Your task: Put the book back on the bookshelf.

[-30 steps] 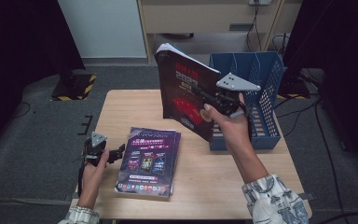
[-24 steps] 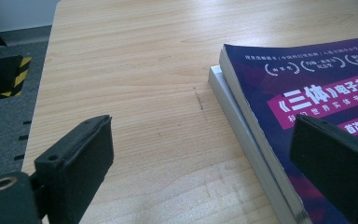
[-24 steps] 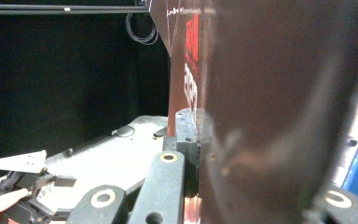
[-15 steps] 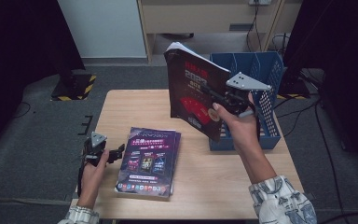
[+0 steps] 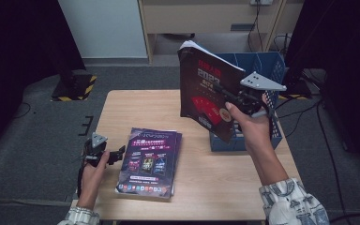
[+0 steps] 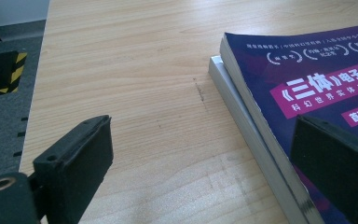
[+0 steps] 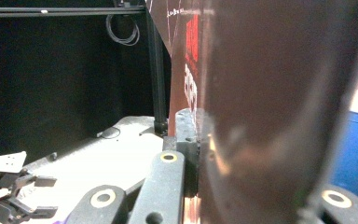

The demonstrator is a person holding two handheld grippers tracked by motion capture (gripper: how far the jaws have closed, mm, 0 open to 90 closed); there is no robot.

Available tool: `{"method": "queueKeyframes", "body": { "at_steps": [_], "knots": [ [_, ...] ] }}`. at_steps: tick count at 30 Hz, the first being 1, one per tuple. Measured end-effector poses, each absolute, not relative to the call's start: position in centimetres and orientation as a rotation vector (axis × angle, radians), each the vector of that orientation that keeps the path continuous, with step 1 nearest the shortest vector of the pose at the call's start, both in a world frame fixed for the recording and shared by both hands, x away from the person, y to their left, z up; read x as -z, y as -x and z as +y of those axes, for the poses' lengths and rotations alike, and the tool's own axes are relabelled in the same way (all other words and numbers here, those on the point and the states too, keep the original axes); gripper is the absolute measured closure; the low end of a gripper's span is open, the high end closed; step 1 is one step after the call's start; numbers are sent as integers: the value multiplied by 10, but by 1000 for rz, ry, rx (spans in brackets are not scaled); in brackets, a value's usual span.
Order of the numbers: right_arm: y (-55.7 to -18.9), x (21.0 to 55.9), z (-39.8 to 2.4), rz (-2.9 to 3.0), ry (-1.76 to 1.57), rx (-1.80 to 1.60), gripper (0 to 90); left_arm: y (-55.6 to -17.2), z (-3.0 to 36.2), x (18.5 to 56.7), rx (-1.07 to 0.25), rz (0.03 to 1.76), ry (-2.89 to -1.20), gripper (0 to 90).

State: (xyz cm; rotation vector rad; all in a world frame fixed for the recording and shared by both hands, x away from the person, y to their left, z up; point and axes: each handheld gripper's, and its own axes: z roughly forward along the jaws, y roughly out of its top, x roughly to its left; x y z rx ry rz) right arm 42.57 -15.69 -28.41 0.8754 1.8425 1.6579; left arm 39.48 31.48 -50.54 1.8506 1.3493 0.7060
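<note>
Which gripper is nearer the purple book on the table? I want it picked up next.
Left. The left gripper sits open at the purple book's left edge; the right gripper holds the dark book aloft by the blue basket.

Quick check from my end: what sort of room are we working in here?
Probably a lab or recording studio, not a home: a small wooden table on grey carpet, black curtains at both sides, and a stand base taped in yellow and black.

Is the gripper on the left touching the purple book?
Apart. In the left gripper view, the left gripper stands open; bare table lies between its left pad and the purple book.
</note>
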Motion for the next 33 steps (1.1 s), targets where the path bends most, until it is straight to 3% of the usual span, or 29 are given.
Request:
{"method": "queueKeyframes", "body": {
  "at_steps": [33],
  "knots": [
    [-424, 282, -205, 1772, -961, -1608, 867, -395, 317, 506, -726, 1371, -1832, 42]
  ]
}}
